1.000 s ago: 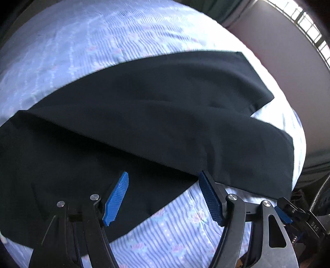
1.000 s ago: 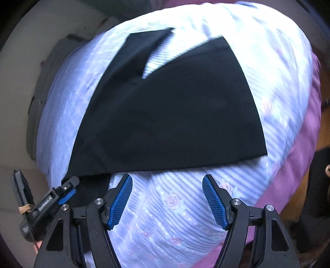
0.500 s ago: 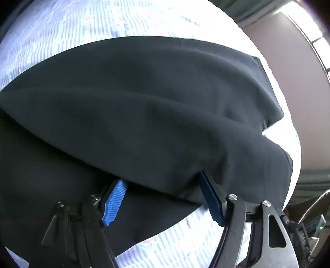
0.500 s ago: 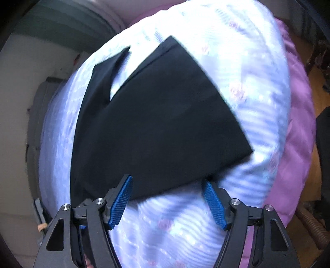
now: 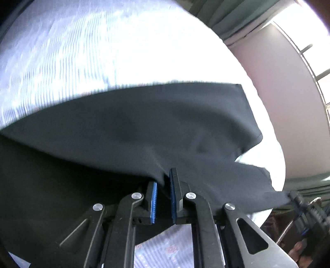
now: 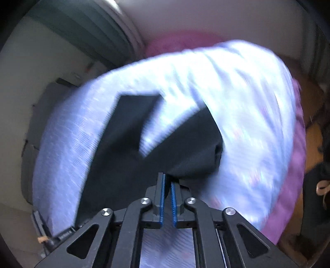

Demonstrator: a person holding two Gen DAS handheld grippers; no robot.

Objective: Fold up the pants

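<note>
Gripping now: both claws are clenched on the black pants (image 5: 127, 132), each with a pinch of cloth between its blue pads; the jaws have just been closing.
Left gripper (image 5: 164, 198): holds a fold edge near the middle of the garment, and the cloth tents up from its tips.
Right gripper (image 6: 167, 198): clamps the near edge by the waist end, with the fabric bunched and raised just past its tips.
Pants position: partly lifted at the near side, the rest lying on the striped bedsheet (image 6: 247, 115); the two legs stretch away, split apart in a V at the far end.
Progress: early, by my reading. The garment is spread and seized, but the legs are not yet laid together and no crosswise fold shows.
Beyond: pink blanket (image 6: 297, 156) under the sheet, curtain (image 5: 218, 18) and wall behind.
</note>
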